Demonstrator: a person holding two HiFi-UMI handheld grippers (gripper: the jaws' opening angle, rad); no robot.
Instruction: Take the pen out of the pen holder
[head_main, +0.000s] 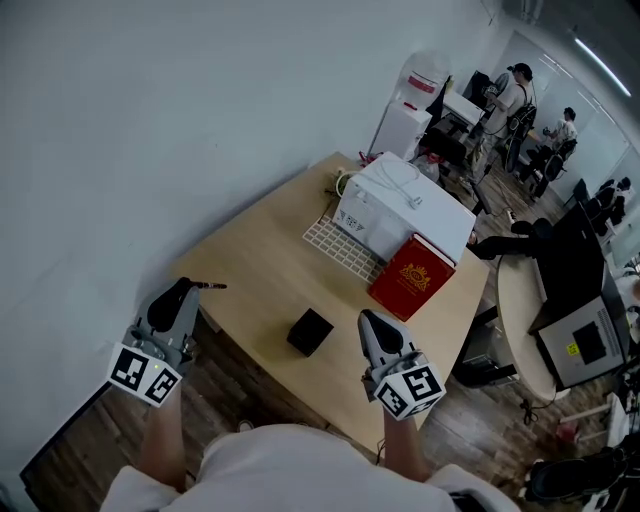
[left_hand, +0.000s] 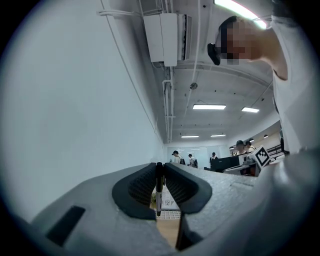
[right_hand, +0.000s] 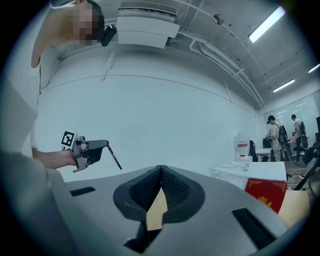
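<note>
The left gripper (head_main: 190, 288) hangs over the near-left edge of the light wooden table (head_main: 265, 270), and its jaws are pressed nearly together on a thin dark pen (head_main: 211, 286). In the left gripper view the ribbed black pads (left_hand: 142, 184) clamp that pen (left_hand: 158, 192) between them, with its shaft running upright through the narrow slit. From the right gripper view the left gripper (right_hand: 102, 147) shows against the pale wall at the left, and the pen (right_hand: 115, 156) slants out of its tip, down and to the right. The pen is clear of the small black cube-shaped pen holder (head_main: 310, 331), which stands on the near part of the table, to the right of the pen and well apart from it, between the two grippers. The right gripper (head_main: 368, 318) hovers just right of the pen holder without touching it. Its jaws (right_hand: 160, 172) meet at the tips with nothing between them; only a wedge of table top shows through the gap lower down. Farther along the table a red hardback book with a gold emblem (head_main: 412, 277) leans against a white rectangular box (head_main: 405, 200), and a flat white grid-patterned piece (head_main: 340, 250) lies on the table at the box's left side.
</note>
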